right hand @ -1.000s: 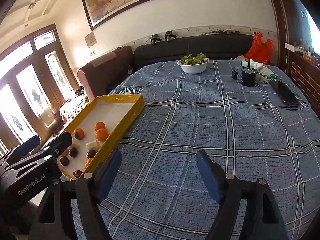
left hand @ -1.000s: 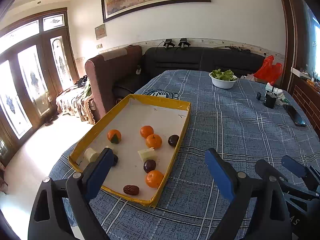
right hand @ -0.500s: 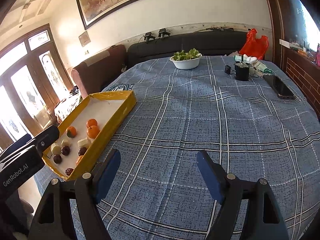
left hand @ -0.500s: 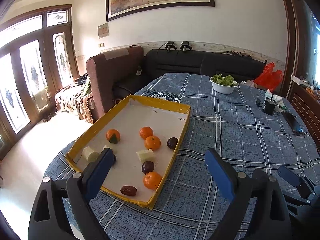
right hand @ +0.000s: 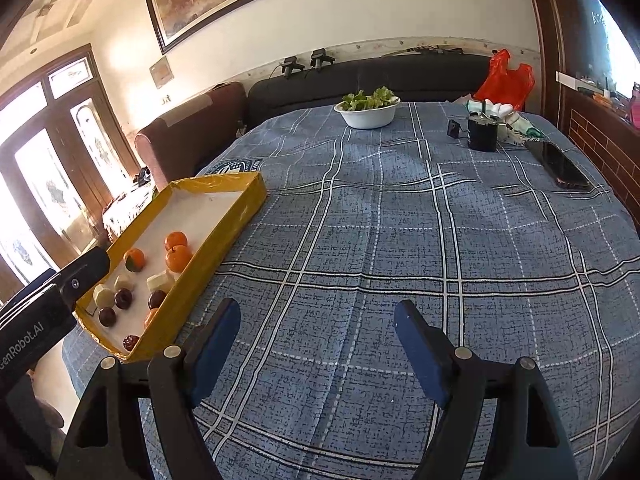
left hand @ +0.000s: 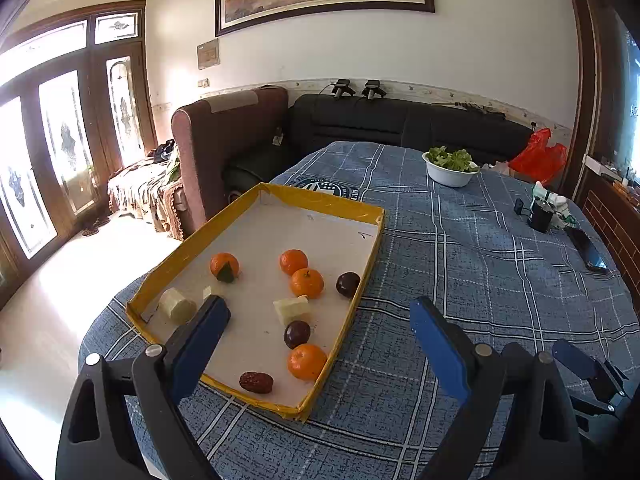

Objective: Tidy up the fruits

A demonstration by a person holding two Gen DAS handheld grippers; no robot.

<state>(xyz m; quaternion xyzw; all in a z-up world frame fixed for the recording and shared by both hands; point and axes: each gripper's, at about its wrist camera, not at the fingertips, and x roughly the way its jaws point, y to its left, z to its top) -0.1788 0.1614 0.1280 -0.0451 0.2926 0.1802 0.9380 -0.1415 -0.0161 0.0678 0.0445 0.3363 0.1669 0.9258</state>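
Observation:
A yellow-walled tray (left hand: 320,201) with a white floor lies on the table's left side; it also shows in the right wrist view (right hand: 240,204). In it lie several oranges (left hand: 307,282), dark plums (left hand: 297,334), a red date (left hand: 256,382) and pale fruit chunks (left hand: 292,309). My left gripper (left hand: 318,330) is open and empty, held above the tray's near right corner. My right gripper (right hand: 318,336) is open and empty over bare tablecloth, to the right of the tray.
A white bowl of greens (right hand: 368,110) stands at the table's far side. A black cup (right hand: 483,134), a phone (right hand: 560,166) and a red bag (right hand: 505,80) are at the far right. Sofas (left hand: 400,128) sit behind the table.
Both grippers have risen and drawn back a little, so the tray and table look smaller and lower. Both stay open and empty. The fruits have not moved.

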